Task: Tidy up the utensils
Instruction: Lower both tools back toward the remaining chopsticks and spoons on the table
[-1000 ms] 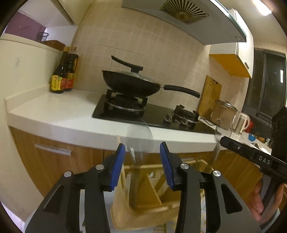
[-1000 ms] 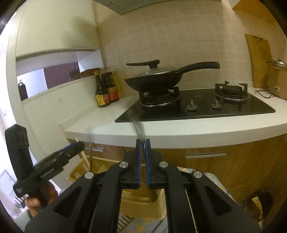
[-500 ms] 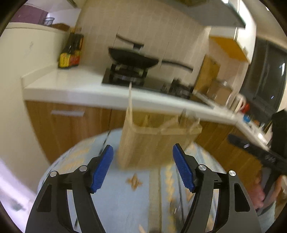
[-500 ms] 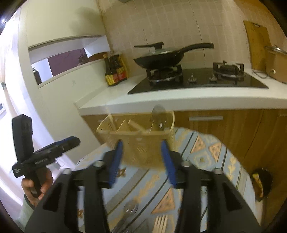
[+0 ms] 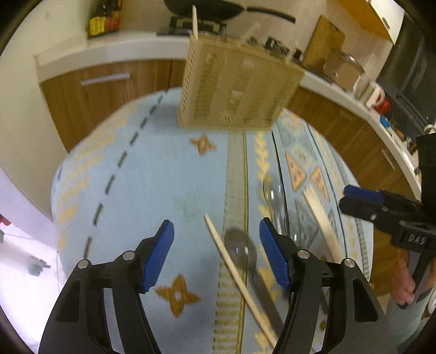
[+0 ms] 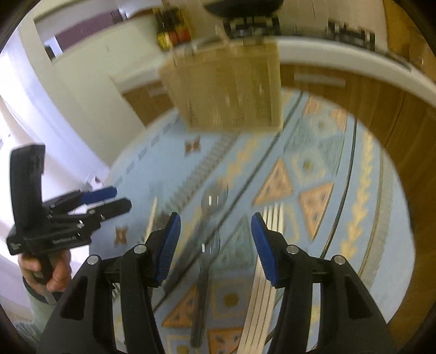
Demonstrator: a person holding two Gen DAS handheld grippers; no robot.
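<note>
Both tongs were spread wide with nothing between the pads — left gripper (image 5: 216,249) over the table near a chopstick and spoon, right gripper (image 6: 215,241) over a spoon and the bundled chopsticks. One slotted beige utensil caddy (image 5: 237,87) stood at the far end of the table, on the blue patterned tablecloth (image 5: 152,174), with a few pale sticks poking out of its top; contents were otherwise unreadable through motion blur. On the cloth I counted in the left view one loose chopstick (image 5: 234,275) lying diagonally, one metal spoon (image 5: 241,249) touching or just beside it, a second spoon (image 5: 272,193) further out, and a pale chopstick bundle (image 5: 321,217) to the right. In the right view the bundle (image 6: 268,261) looked like four sticks side by side, though blur made the count shaky, and two spoon bowls (image 6: 214,198) lined up one behind the other — whether that was two spoons or a reflection I couldn't tell. A dark handle (image 6: 200,307) ran toward the camera, its lower end cut off by the frame. Behind the table sat a white counter (image 5: 130,46), two or three sauce bottles (image 5: 105,20), and a black pan (image 5: 207,8) cropped at the top edge. Each gripper appeared in the other's view, partly clipped.
</note>
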